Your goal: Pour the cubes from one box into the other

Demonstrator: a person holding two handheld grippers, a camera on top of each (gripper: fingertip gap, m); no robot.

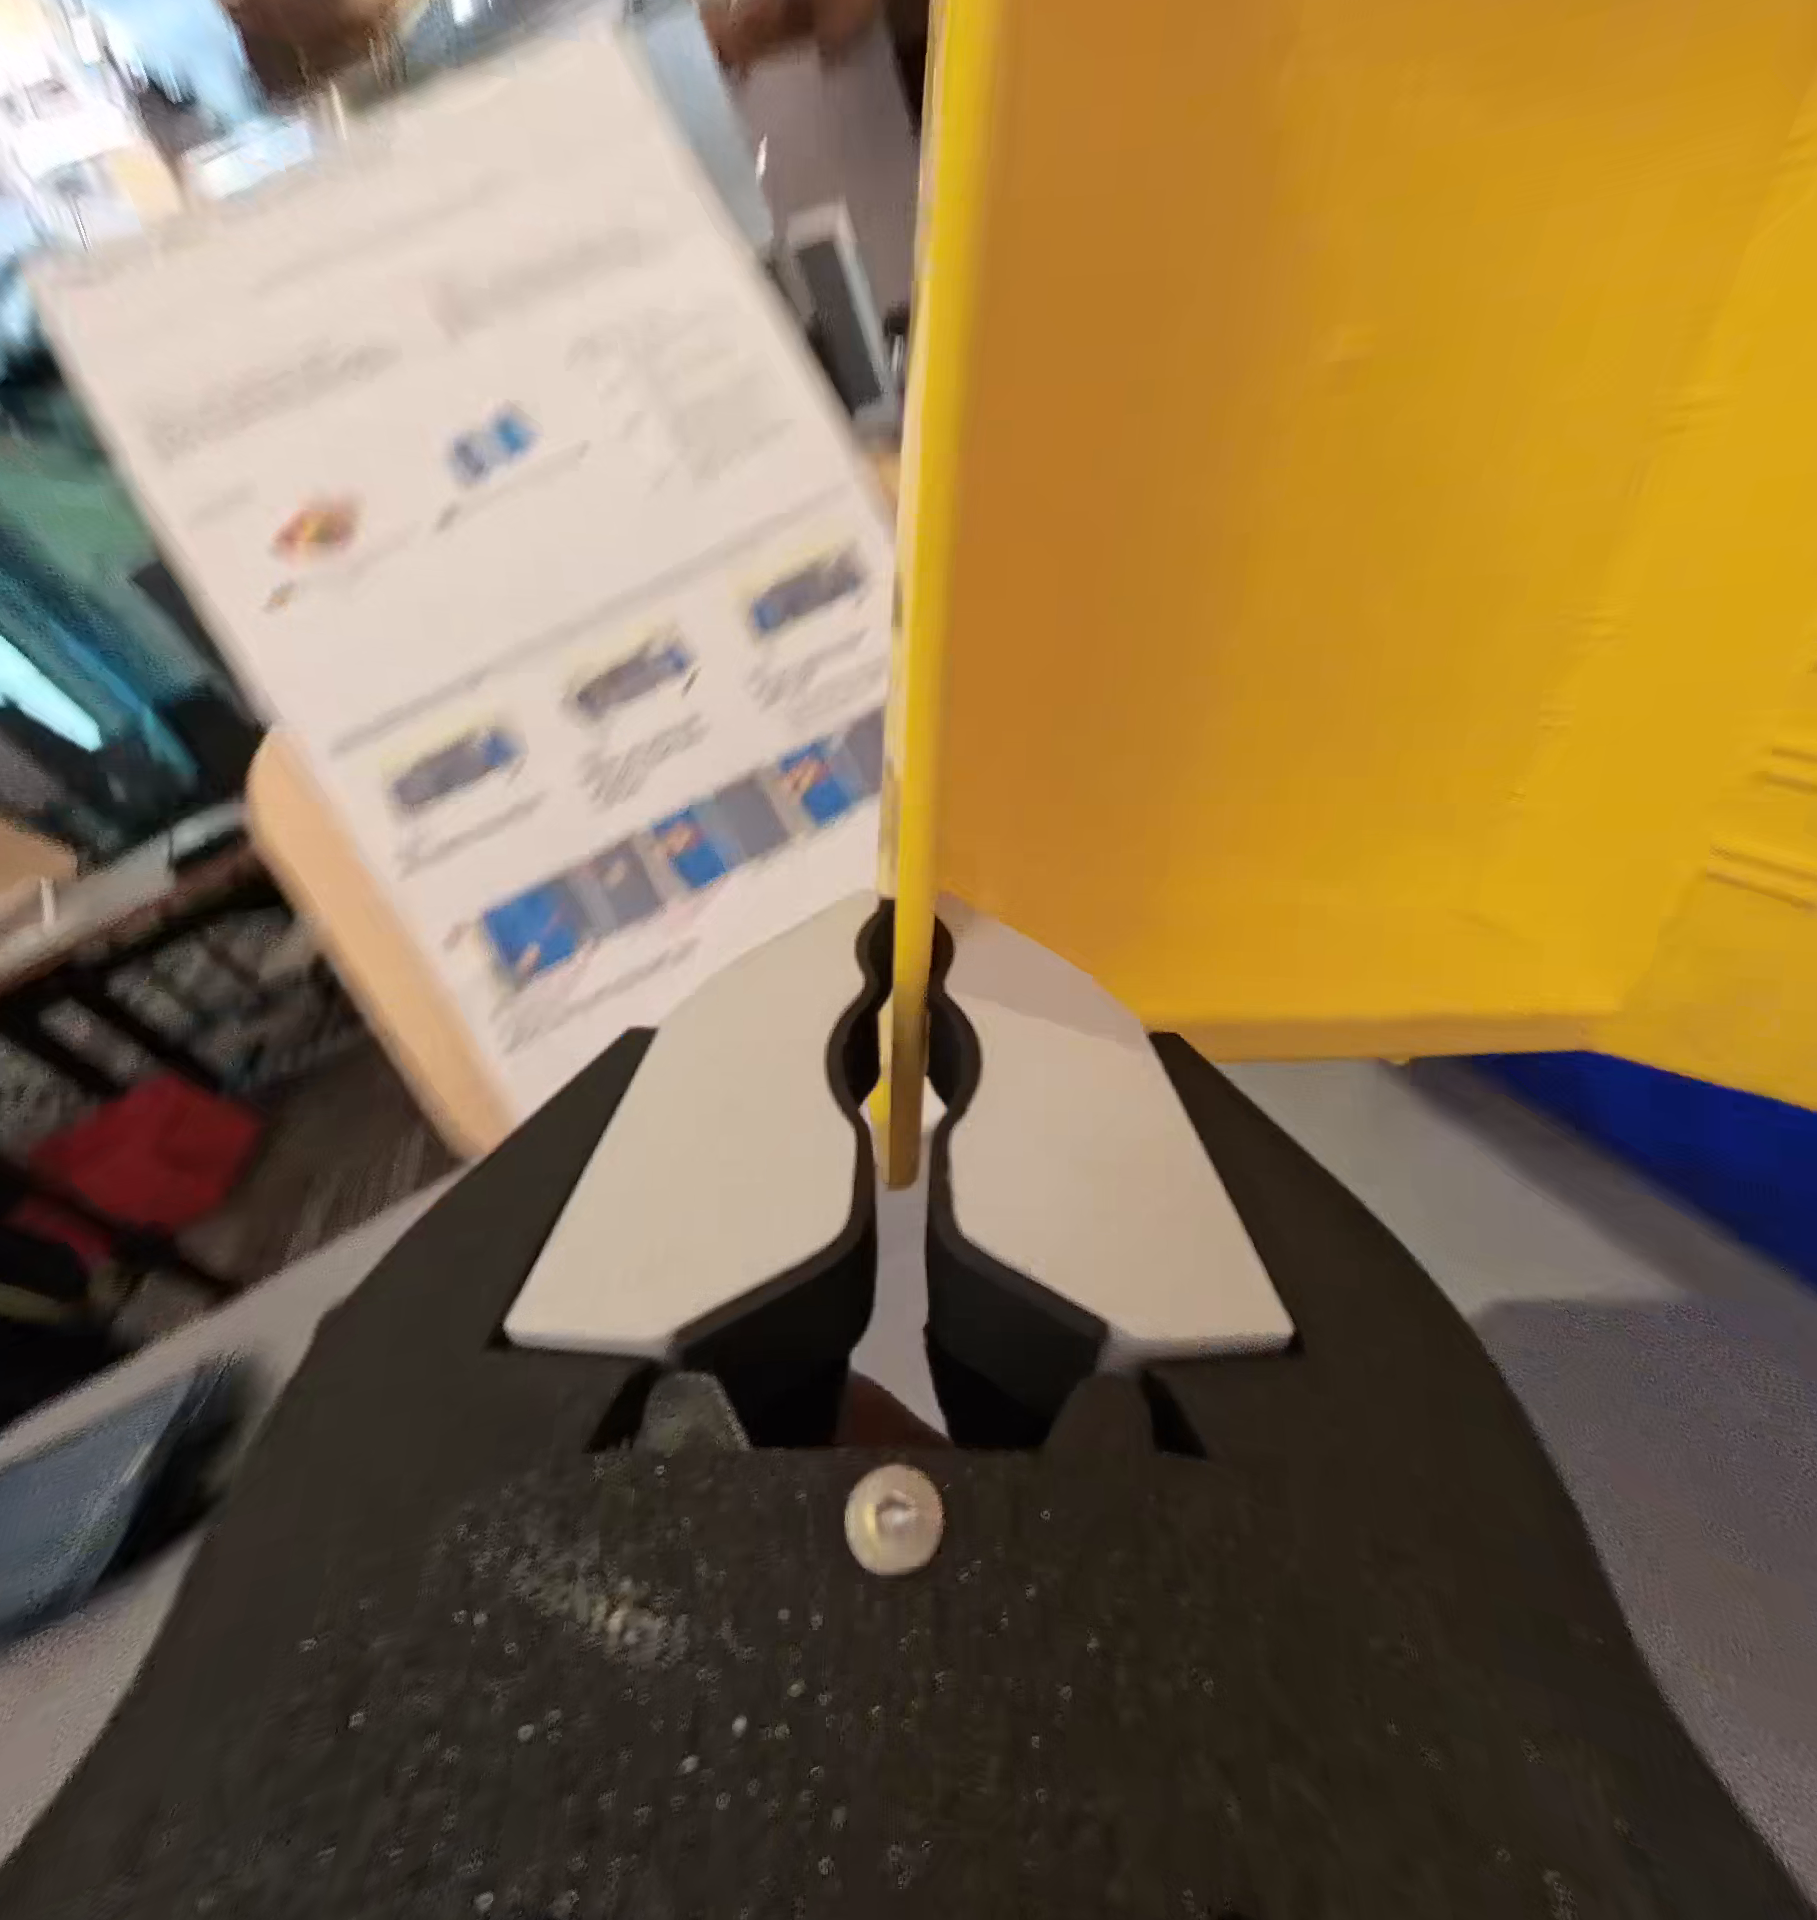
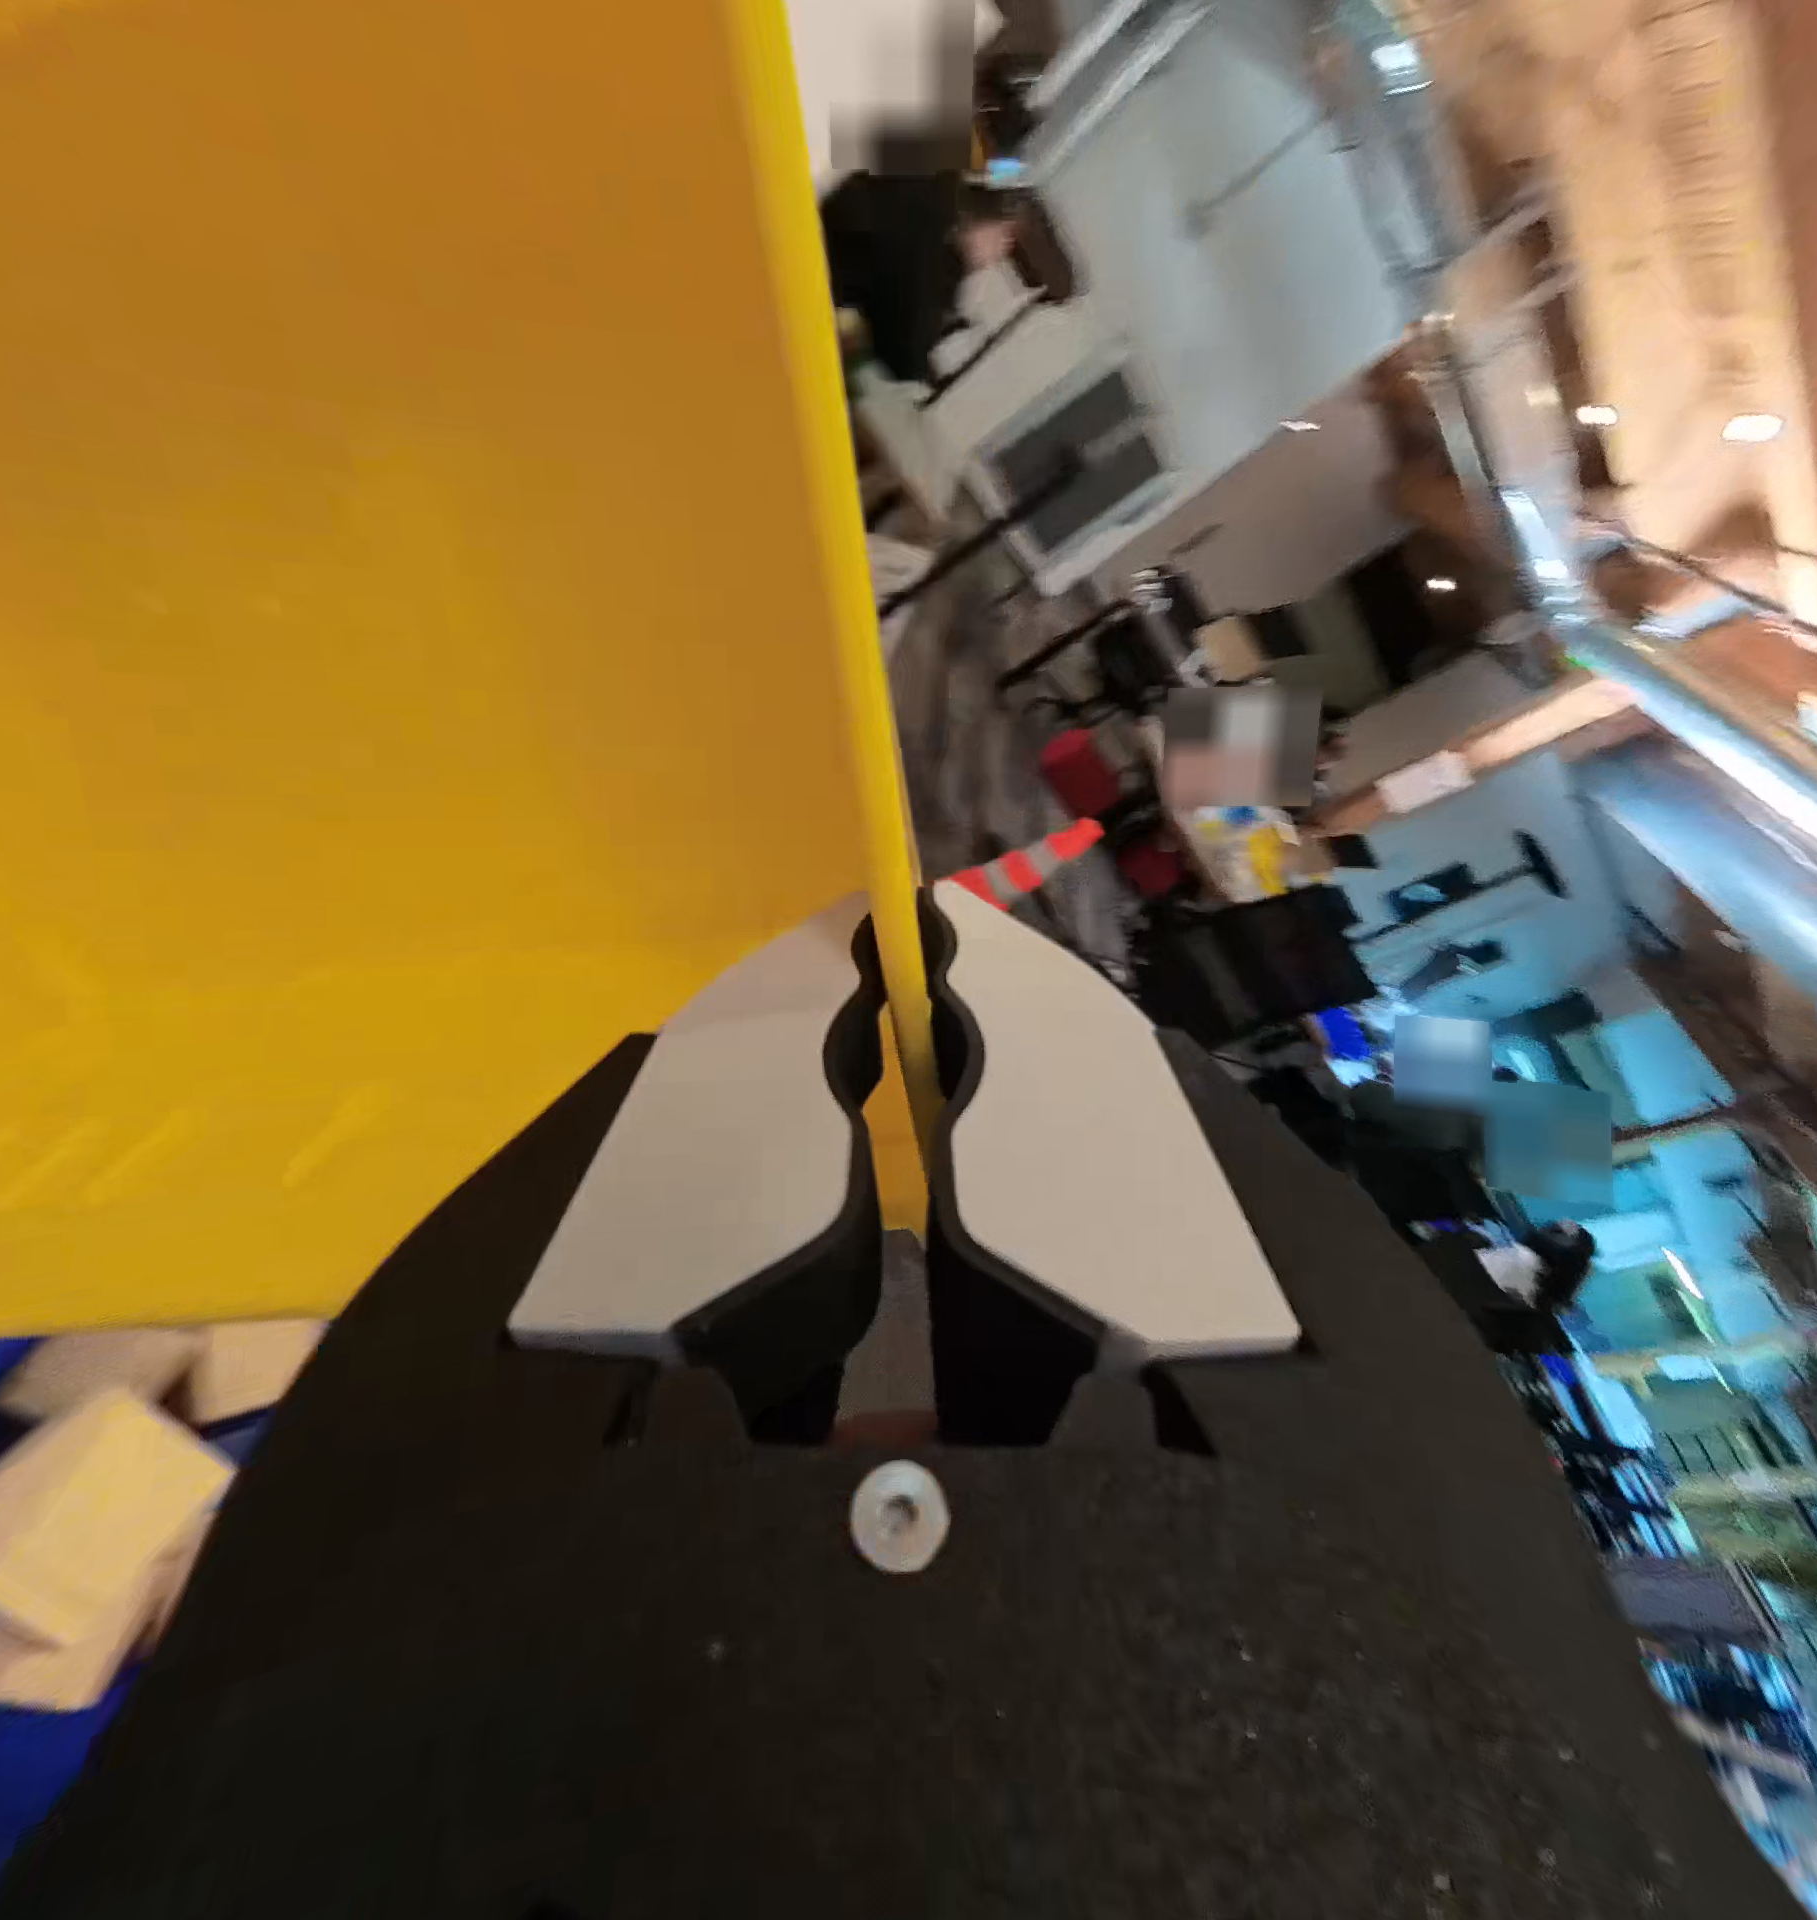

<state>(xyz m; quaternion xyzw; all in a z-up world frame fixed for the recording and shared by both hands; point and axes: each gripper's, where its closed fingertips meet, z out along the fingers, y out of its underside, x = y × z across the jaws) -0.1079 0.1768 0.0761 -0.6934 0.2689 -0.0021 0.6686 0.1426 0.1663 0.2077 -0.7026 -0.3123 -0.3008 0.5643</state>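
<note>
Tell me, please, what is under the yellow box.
Under the lifted yellow box the right wrist view shows pale wooden cubes lying in a blue box. The yellow box hides the rest of the blue box.

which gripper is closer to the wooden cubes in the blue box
Right, as far as the views show. The wooden cubes lie just below and beside the right gripper. The left gripper view shows only a blue box edge, no cubes.

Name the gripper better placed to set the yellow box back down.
Neither alone: the left gripper and right gripper each clamp an opposite wall of the raised yellow box; they should lower it together.
</note>
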